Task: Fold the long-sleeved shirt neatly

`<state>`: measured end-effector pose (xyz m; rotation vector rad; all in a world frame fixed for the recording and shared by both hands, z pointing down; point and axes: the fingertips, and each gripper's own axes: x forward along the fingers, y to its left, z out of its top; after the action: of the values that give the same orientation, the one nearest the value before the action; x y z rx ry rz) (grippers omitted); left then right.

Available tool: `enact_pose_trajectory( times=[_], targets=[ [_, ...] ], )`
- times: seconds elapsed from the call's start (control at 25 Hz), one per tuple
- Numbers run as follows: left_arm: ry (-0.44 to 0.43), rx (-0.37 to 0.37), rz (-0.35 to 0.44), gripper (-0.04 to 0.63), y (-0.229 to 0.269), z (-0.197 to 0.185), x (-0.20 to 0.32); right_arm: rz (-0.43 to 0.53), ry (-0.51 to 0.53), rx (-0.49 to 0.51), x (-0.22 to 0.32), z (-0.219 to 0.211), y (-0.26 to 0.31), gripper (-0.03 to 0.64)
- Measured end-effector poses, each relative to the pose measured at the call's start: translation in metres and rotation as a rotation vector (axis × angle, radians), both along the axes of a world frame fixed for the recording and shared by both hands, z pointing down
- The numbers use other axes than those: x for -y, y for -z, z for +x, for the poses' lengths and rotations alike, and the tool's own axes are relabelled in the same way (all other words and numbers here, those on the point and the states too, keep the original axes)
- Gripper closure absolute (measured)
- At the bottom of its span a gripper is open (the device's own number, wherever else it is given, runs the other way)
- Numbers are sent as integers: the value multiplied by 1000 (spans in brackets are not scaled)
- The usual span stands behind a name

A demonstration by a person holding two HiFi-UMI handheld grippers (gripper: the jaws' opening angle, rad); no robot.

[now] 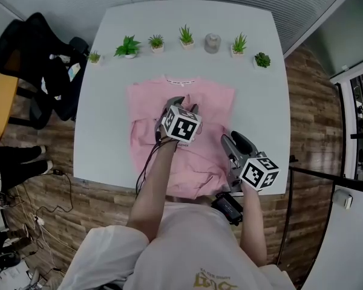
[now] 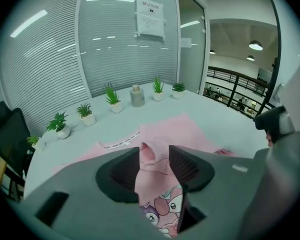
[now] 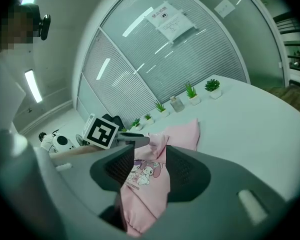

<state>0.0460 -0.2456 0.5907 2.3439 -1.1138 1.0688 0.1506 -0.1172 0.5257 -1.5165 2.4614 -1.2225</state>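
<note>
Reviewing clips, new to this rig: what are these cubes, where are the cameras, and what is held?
A person holds a two-jaw claw in each hand; the marker cubes belong to them. One picture comes from a head camera looking down, the other two from cameras on the claws. On the white table lie a pink long-sleeved shirt with cartoon print, small potted plants and a grey jar. The right claw grips shirt cloth; in the left claw a fold stands between the jaws, whether pinched is unclear.

White table (image 1: 109, 101), wood floor (image 1: 308, 89), slatted blinds (image 2: 120, 44)
</note>
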Motion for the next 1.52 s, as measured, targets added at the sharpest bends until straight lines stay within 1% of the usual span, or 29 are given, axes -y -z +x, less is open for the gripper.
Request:
enact_pose_trajectory(
  times=[0.12,0.32,0.36,0.4,0.44,0.56,0.72,0.84,0.88,0.92,0.96,1.0,1.04,1.08,1.16,1.28,1.32,1.4,1.44,1.48,1.52],
  targets=[
    [-20,27,-15,450,-9,0,2,-1,3,4,-1,-2,0,417],
    [-62,80,-59,460,-29,-1,0,-5,-13,13,-3,3,-2,417],
    [-72,81,-67,480,-29,1,-1,-6,-17,15,-3,4,-3,417],
    [-81,74,-73,534,-27,4,-2,-8,-20,17,-4,6,-4,417],
    [-91,61,-76,566,-23,9,-3,-9,-23,19,-4,7,-4,417],
    [-114,17,-70,568,-6,30,-3,-9,-31,29,-2,10,-5,417],
    [-157,2,-29,569,14,60,-7,-12,-39,37,-3,13,-7,417],
    [-206,-24,-4,566,18,86,-17,-17,-49,40,-5,17,-9,417],
    [-230,-39,-6,557,16,96,-22,-20,-53,41,-6,19,-10,417],
    [-256,-57,-21,519,13,106,-29,-23,-57,43,-7,20,-11,417],
    [-279,-74,-44,450,9,114,-36,-25,-60,44,-8,22,-12,417],
    [-294,-87,-65,366,5,120,-42,-27,-63,44,-8,23,-13,417],
    [-299,-94,-74,308,3,123,-46,-28,-66,44,-9,25,-14,417],
    [-296,-95,-66,282,3,122,-46,-28,-70,46,-9,26,-15,417],
    [-268,-93,-25,259,6,115,-40,-26,-77,51,-9,29,-15,417],
    [-168,-113,40,261,14,92,-20,-25,-79,57,-9,29,-15,417],
    [-125,-123,57,286,16,84,-13,-24,-77,58,-8,29,-15,417],
    [-51,-127,73,375,15,71,-1,-25,-74,59,-8,27,-15,417],
    [-26,-108,76,415,12,65,4,-26,-73,60,-8,27,-15,417],
    [-7,-74,79,468,7,60,9,-27,-72,60,-8,27,-15,417],
    [6,-31,86,508,2,56,12,-30,-72,59,-8,27,-16,417]
  ],
)
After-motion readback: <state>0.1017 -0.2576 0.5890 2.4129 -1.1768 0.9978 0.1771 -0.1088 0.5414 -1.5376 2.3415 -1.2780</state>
